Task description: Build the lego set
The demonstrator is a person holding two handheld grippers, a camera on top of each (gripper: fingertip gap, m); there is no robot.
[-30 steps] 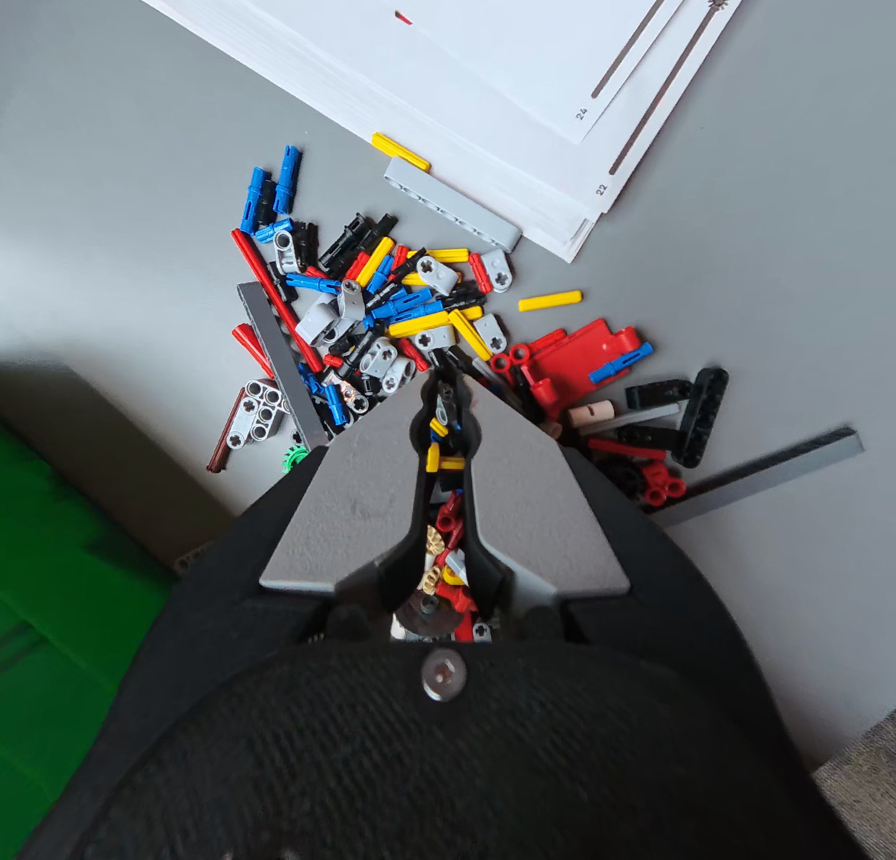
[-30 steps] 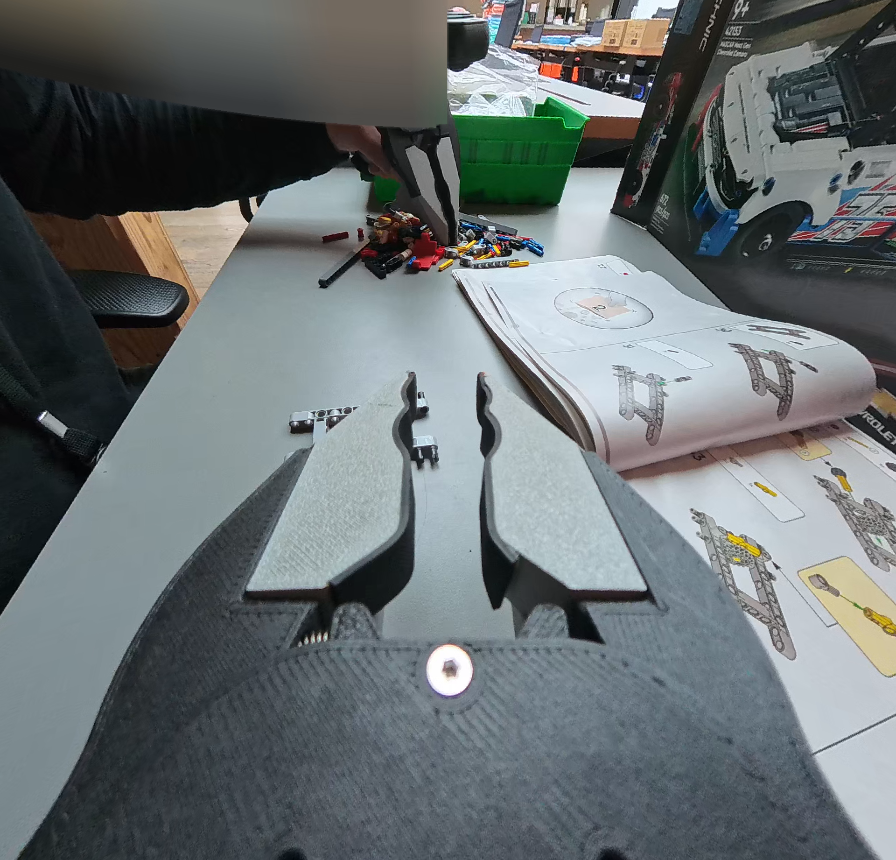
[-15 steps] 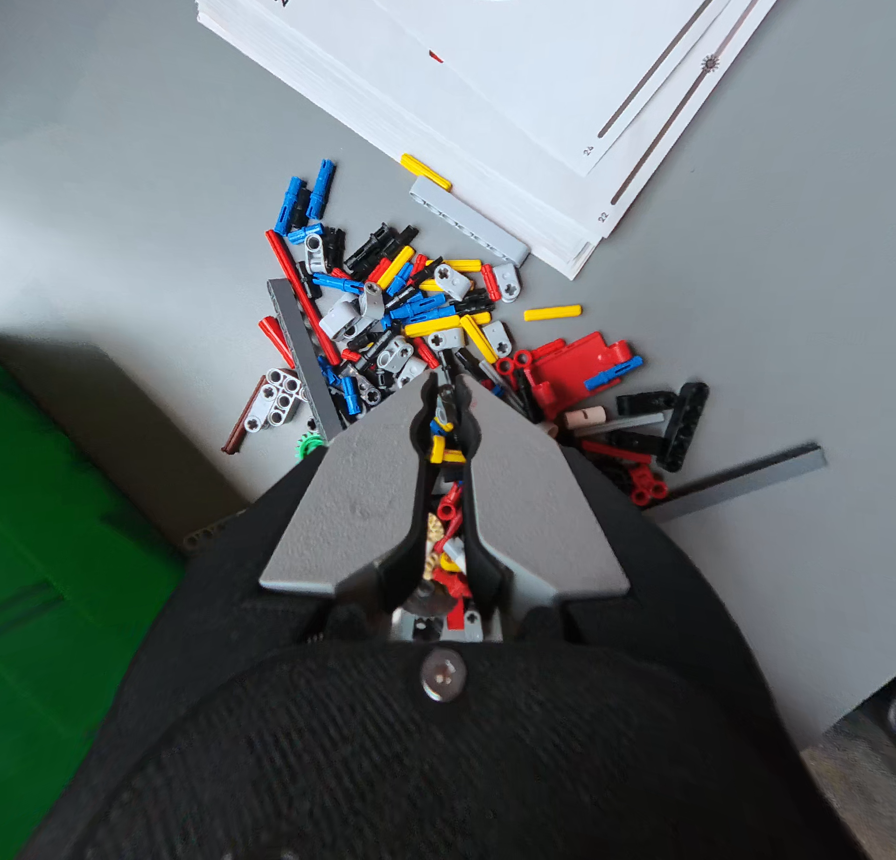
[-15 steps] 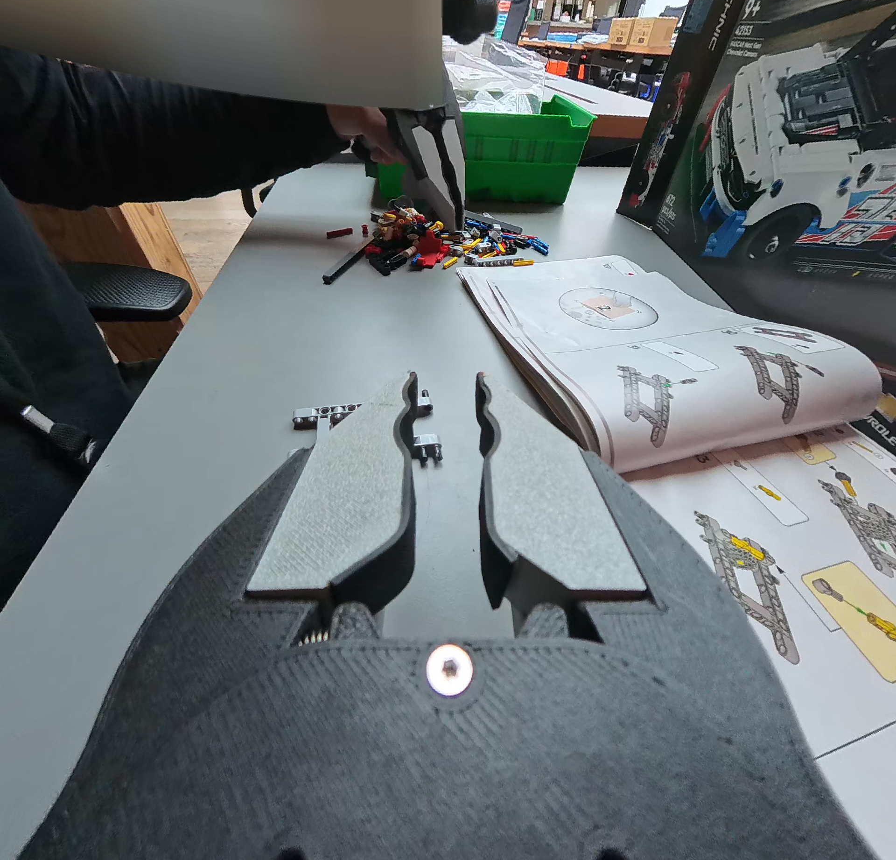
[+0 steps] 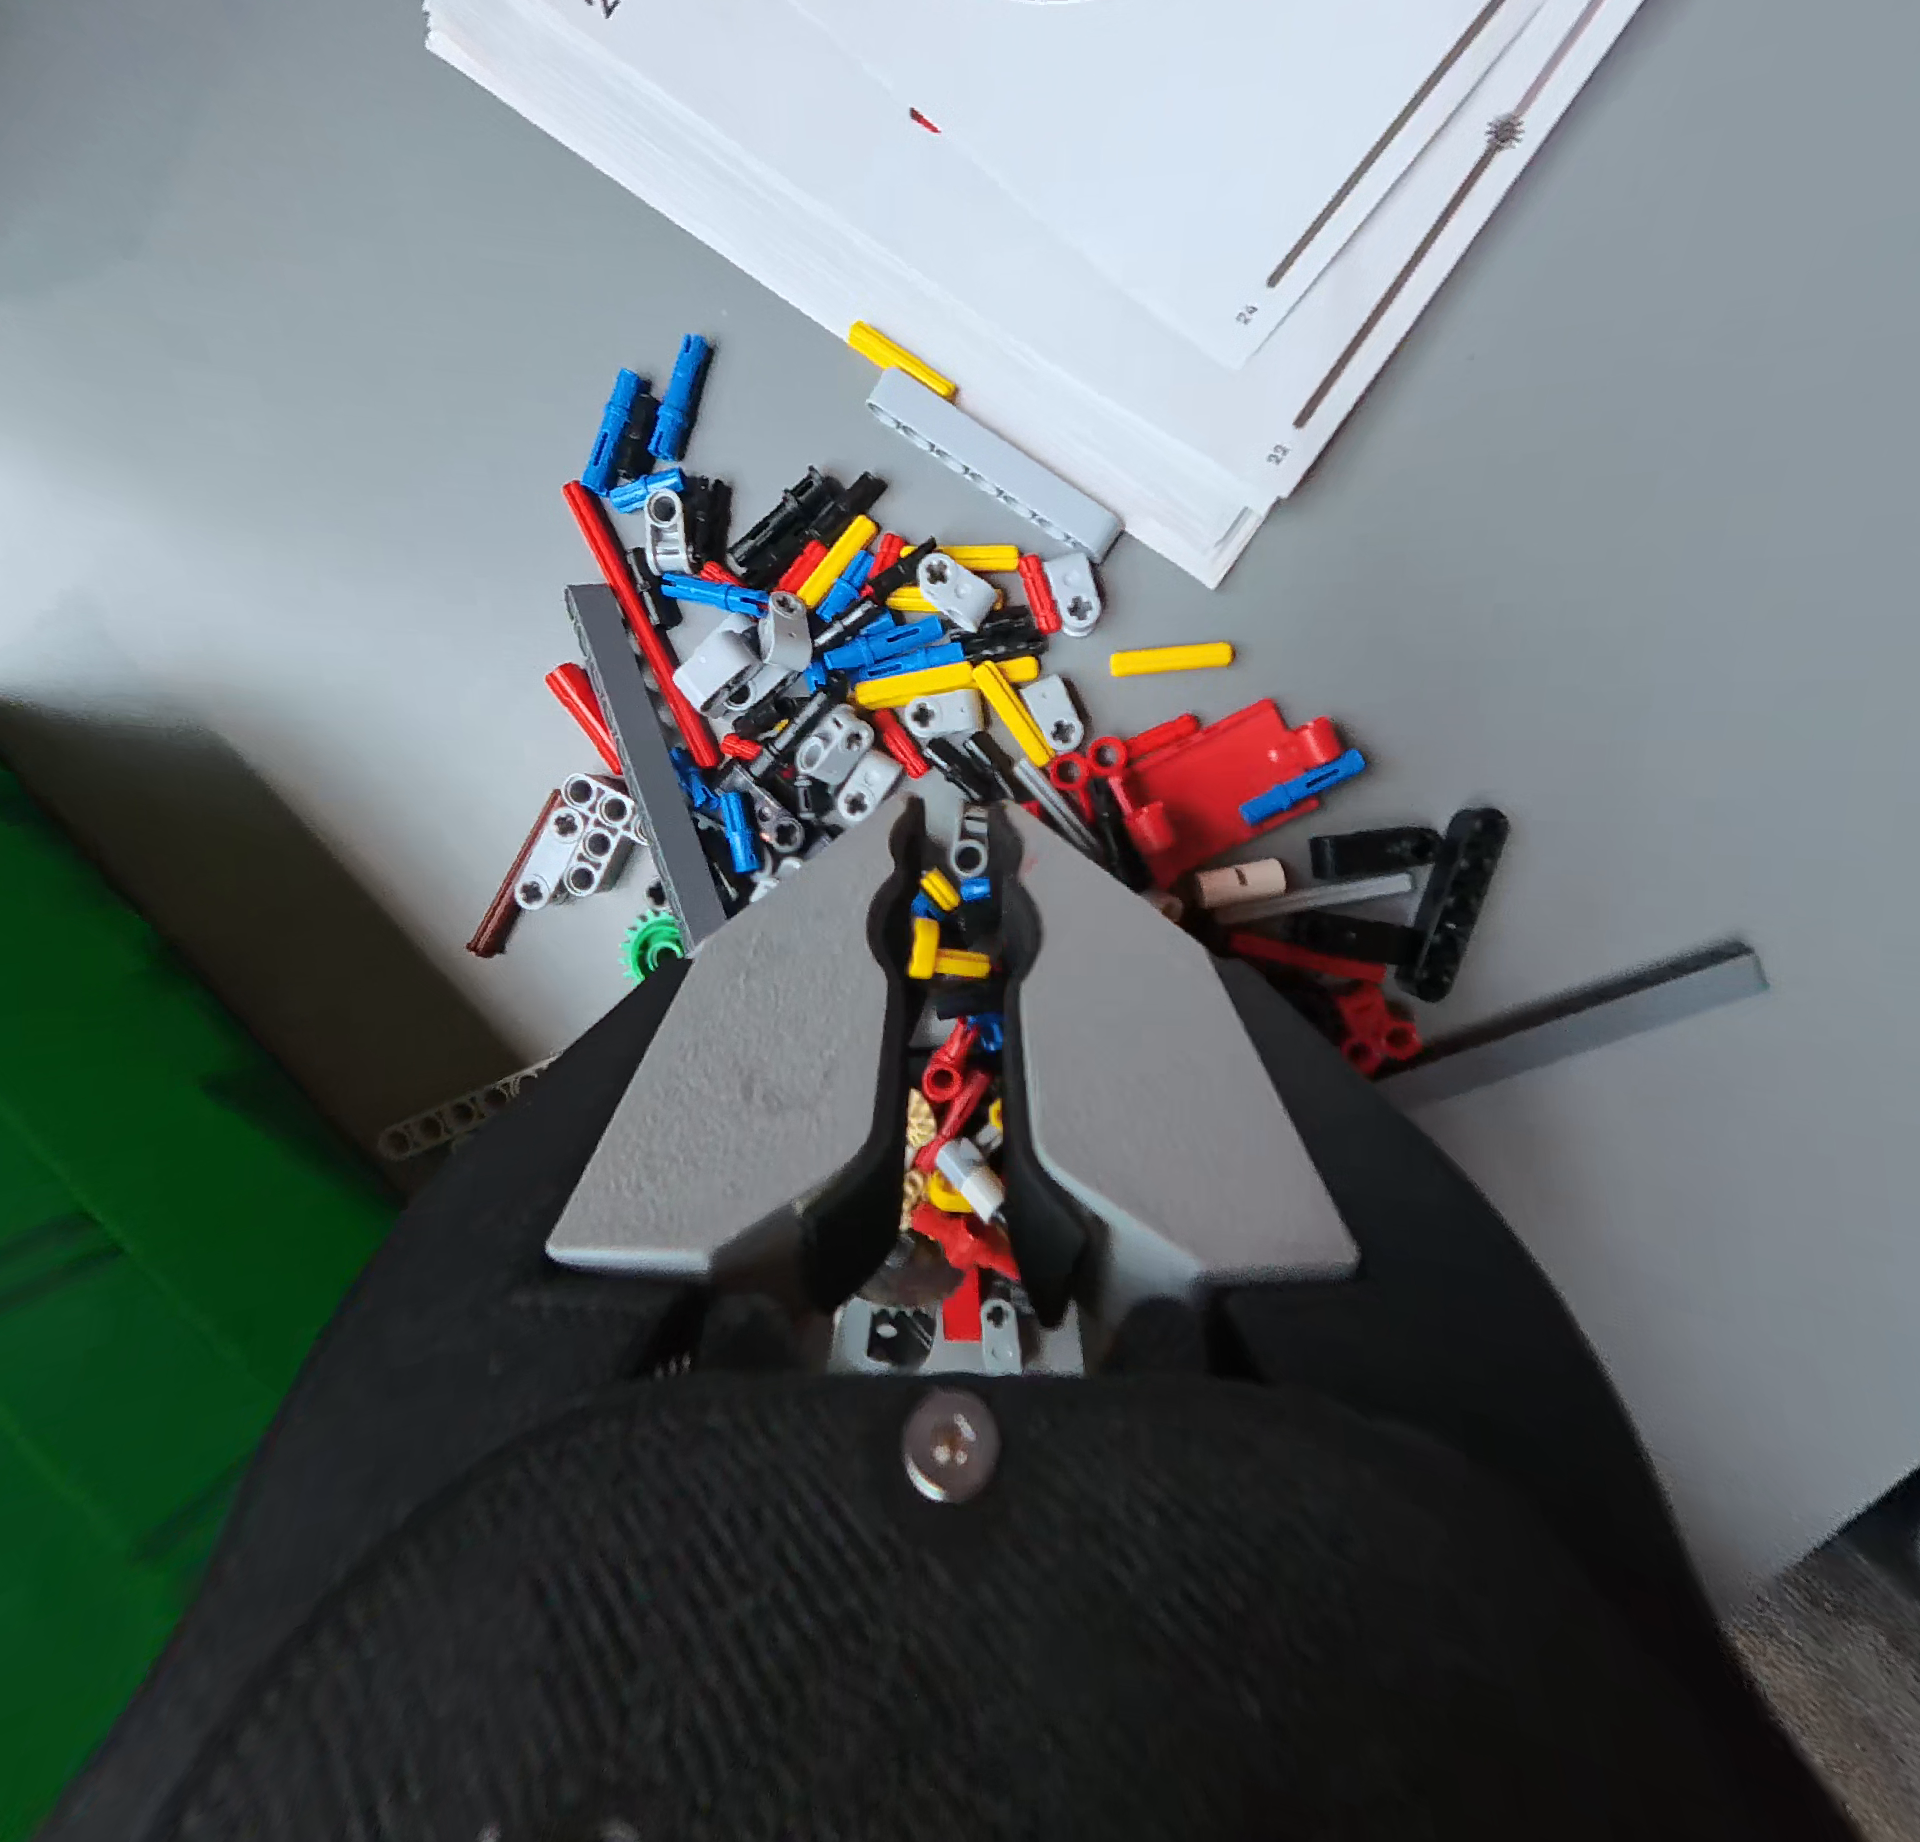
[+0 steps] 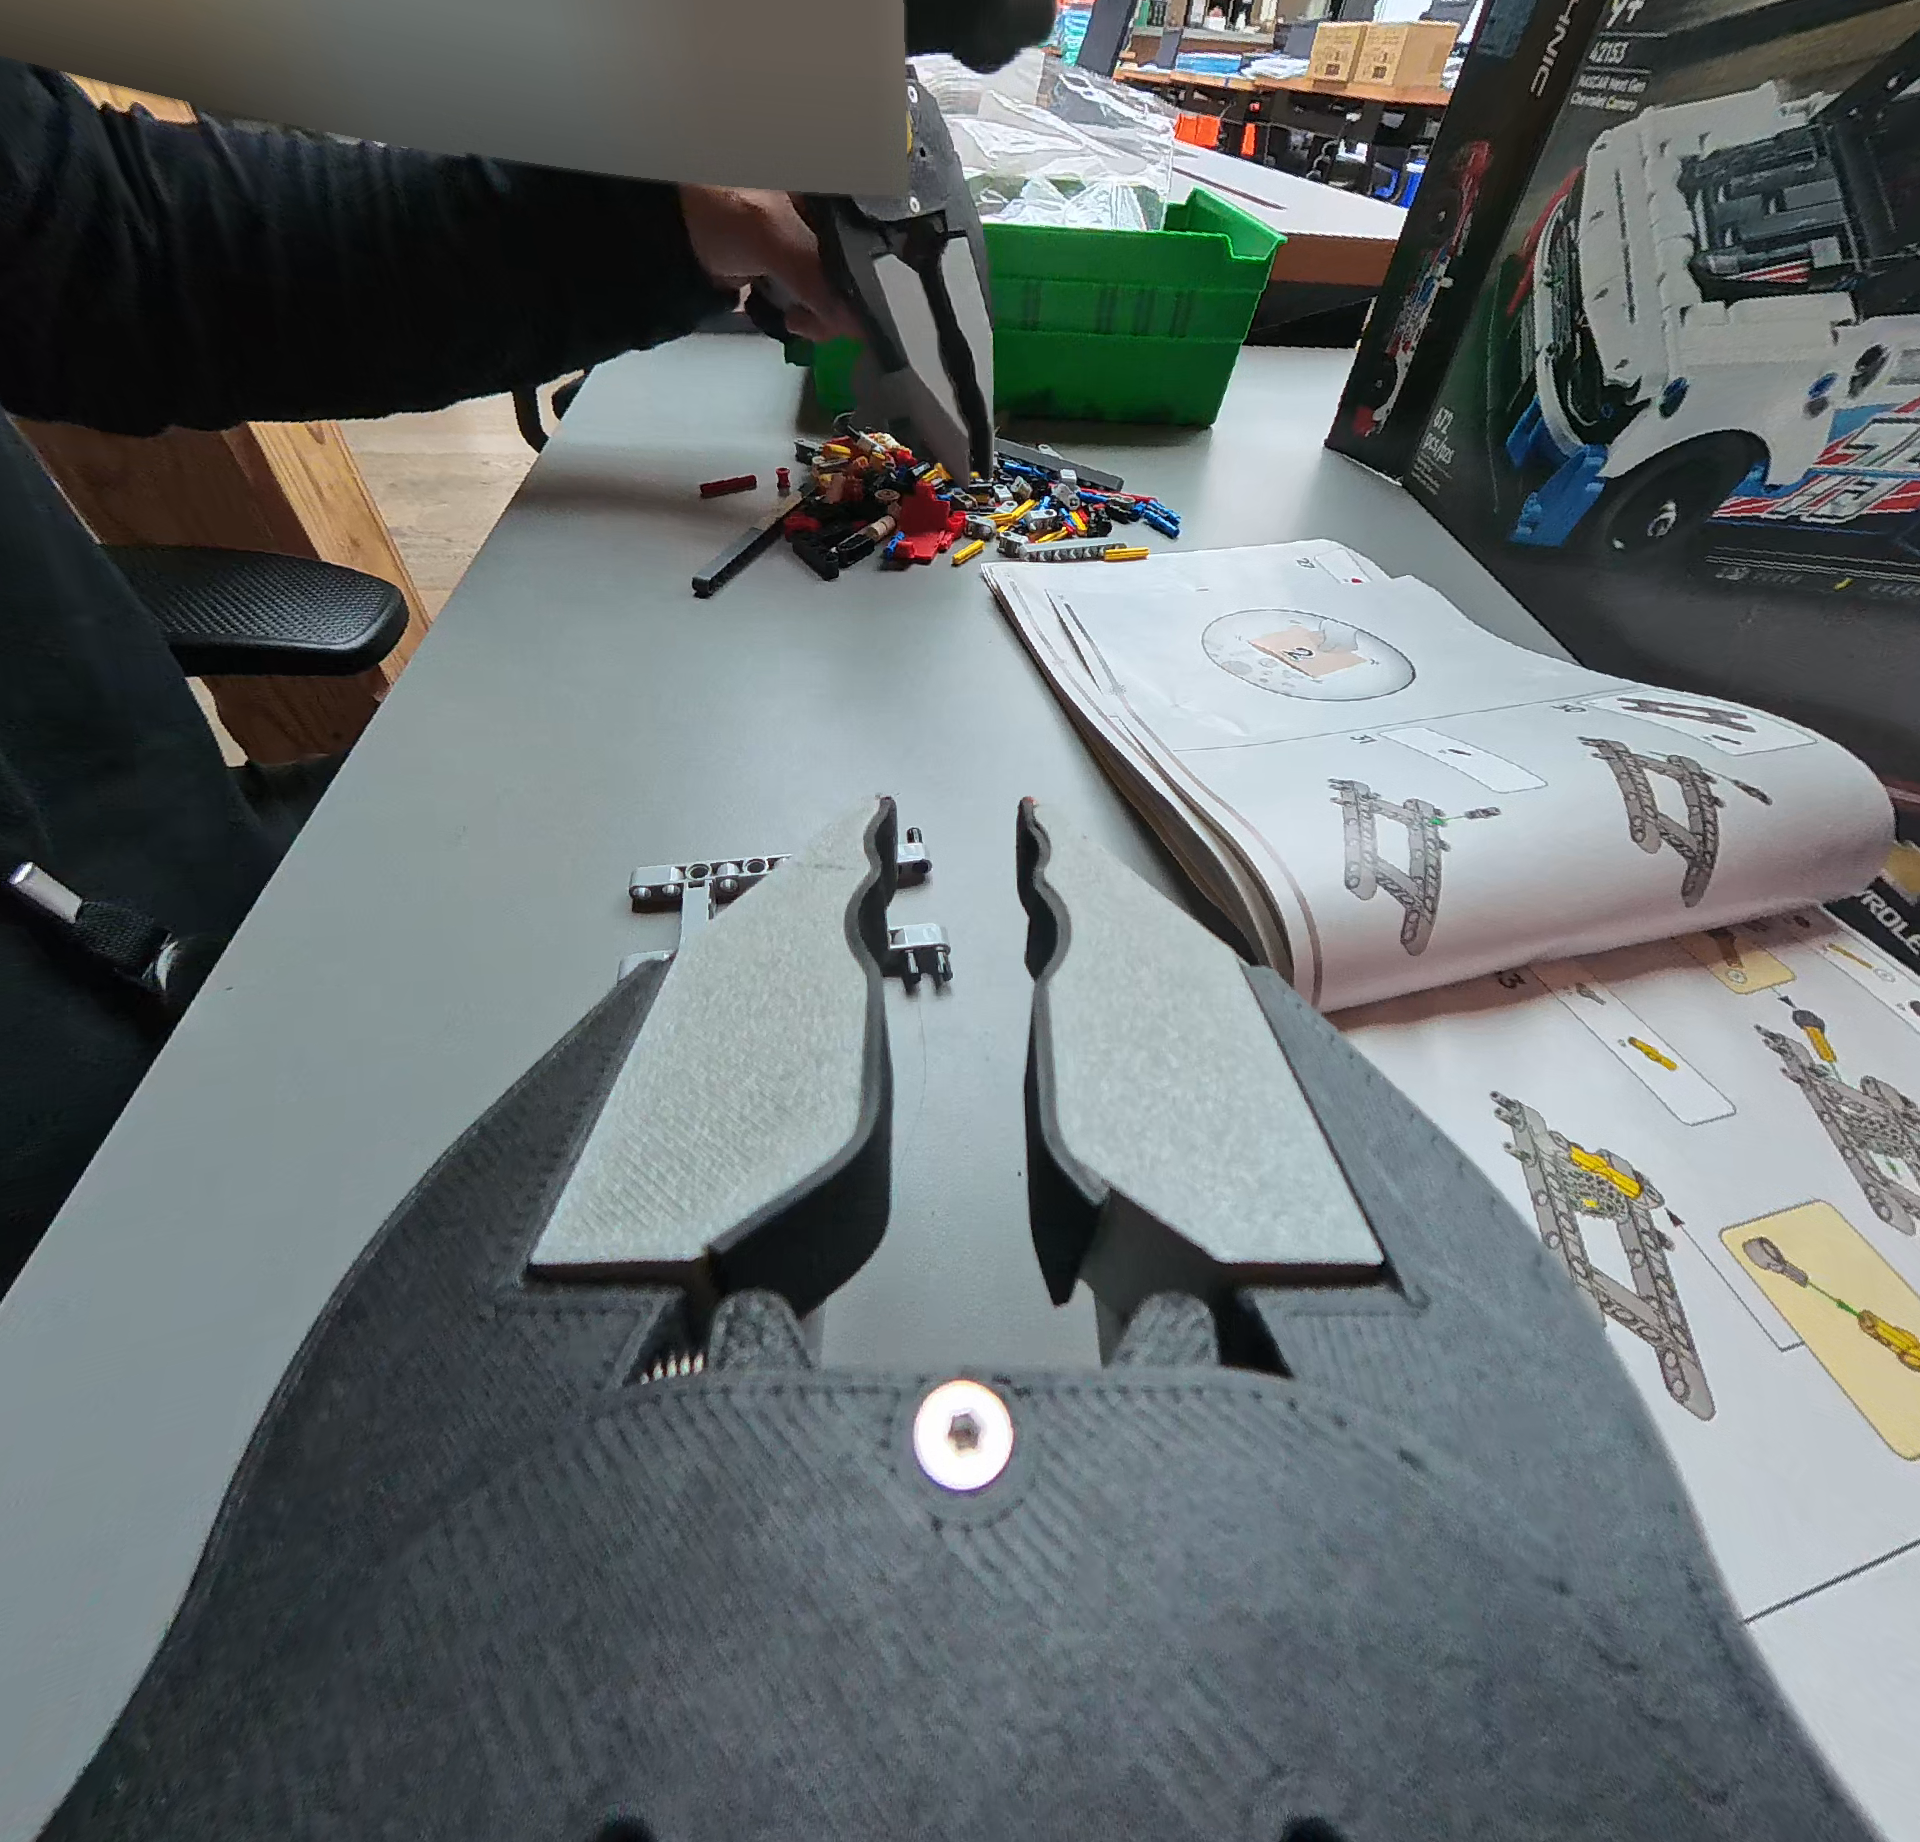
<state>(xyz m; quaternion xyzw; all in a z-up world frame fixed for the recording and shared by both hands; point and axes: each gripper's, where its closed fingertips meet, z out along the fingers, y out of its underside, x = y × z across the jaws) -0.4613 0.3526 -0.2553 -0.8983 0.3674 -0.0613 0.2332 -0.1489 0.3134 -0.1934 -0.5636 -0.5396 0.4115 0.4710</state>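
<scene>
The pile of small lego pieces (image 5: 883,670), blue, yellow, red, black and grey, lies on the grey table beside the open instruction booklet (image 5: 1039,130). My left gripper (image 5: 956,816) hovers over the pile's near side, its jaws nearly closed on a small light grey connector (image 5: 966,842). In the right wrist view the left gripper (image 6: 971,467) points down into the pile (image 6: 935,514). My right gripper (image 6: 954,810) is open and empty, low over the table. A small grey beam assembly (image 6: 717,873) and a grey pin connector (image 6: 920,945) lie by its left finger.
A green bin (image 6: 1122,317) stands behind the pile. The set's box (image 6: 1662,286) stands upright at the right. The booklet (image 6: 1403,753) covers the table's right side. A long dark grey beam (image 5: 1590,1023) lies right of the pile. A person's dark sleeve (image 6: 312,265) reaches in from the left.
My left gripper has risen away from the pile, which looks smaller, and more of the booklet shows. The grey connector stays between its tips. My right gripper has hardly moved.
</scene>
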